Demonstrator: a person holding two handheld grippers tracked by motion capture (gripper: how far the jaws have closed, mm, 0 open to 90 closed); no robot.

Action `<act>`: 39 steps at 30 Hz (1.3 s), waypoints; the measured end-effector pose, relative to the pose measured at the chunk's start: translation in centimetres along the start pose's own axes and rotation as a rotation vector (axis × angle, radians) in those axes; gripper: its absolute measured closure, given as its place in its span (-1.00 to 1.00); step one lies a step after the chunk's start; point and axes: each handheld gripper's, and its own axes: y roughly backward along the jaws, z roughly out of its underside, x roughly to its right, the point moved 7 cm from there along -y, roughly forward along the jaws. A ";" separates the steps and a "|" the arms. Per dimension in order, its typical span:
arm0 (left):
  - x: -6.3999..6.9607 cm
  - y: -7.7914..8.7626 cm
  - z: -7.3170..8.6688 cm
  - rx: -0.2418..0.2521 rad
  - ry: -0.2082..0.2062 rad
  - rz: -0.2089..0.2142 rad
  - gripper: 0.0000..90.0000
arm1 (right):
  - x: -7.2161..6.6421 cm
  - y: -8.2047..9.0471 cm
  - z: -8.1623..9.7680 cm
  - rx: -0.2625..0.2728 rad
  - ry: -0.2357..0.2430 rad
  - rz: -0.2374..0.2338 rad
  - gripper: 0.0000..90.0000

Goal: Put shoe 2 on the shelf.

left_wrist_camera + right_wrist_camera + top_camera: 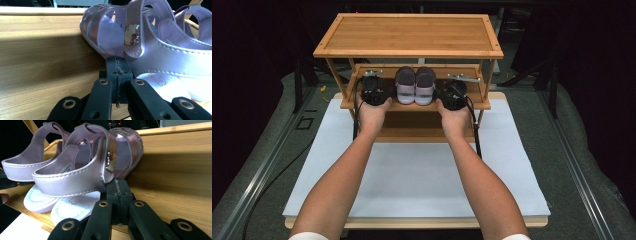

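A pair of small lilac sandals stands side by side on the middle shelf of a bamboo rack. My left gripper rests on that shelf just left of the pair, its jaws shut with nothing between them. In the left gripper view its tips touch or nearly touch the left sandal at its side. My right gripper sits just right of the pair, also shut and empty. Its tips lie against or close to the right sandal, below the strap.
The rack has a top shelf overhanging the sandals and a lower shelf beneath. It stands at the far end of a white table top. Side posts flank the middle shelf. Cables trail from both grippers.
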 end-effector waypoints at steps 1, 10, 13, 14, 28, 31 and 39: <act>0.0 0.0 0.0 -0.001 0.000 0.001 1.00 | 0.0 0.0 0.0 -0.001 0.008 0.001 1.00; -0.2 -0.1 0.1 -0.012 0.006 0.006 1.00 | -0.2 0.0 0.0 -0.007 0.035 0.024 1.00; -0.2 -0.1 0.1 -0.014 0.003 0.007 1.00 | -0.2 -0.1 0.0 -0.008 0.038 0.039 1.00; -0.2 -0.1 0.1 -0.017 0.001 0.004 1.00 | -0.2 -0.1 0.0 -0.010 0.040 0.037 1.00; -0.3 3.1 -0.2 0.031 -0.035 0.008 0.99 | 0.4 2.4 -0.4 0.007 0.134 0.089 1.00; 0.0 4.0 -0.4 0.038 -0.047 0.025 0.99 | 0.3 3.1 -0.5 0.005 0.147 0.088 1.00; 0.4 6.7 -0.2 0.052 -0.042 0.064 0.99 | -0.7 5.4 -0.4 0.004 0.202 0.073 1.00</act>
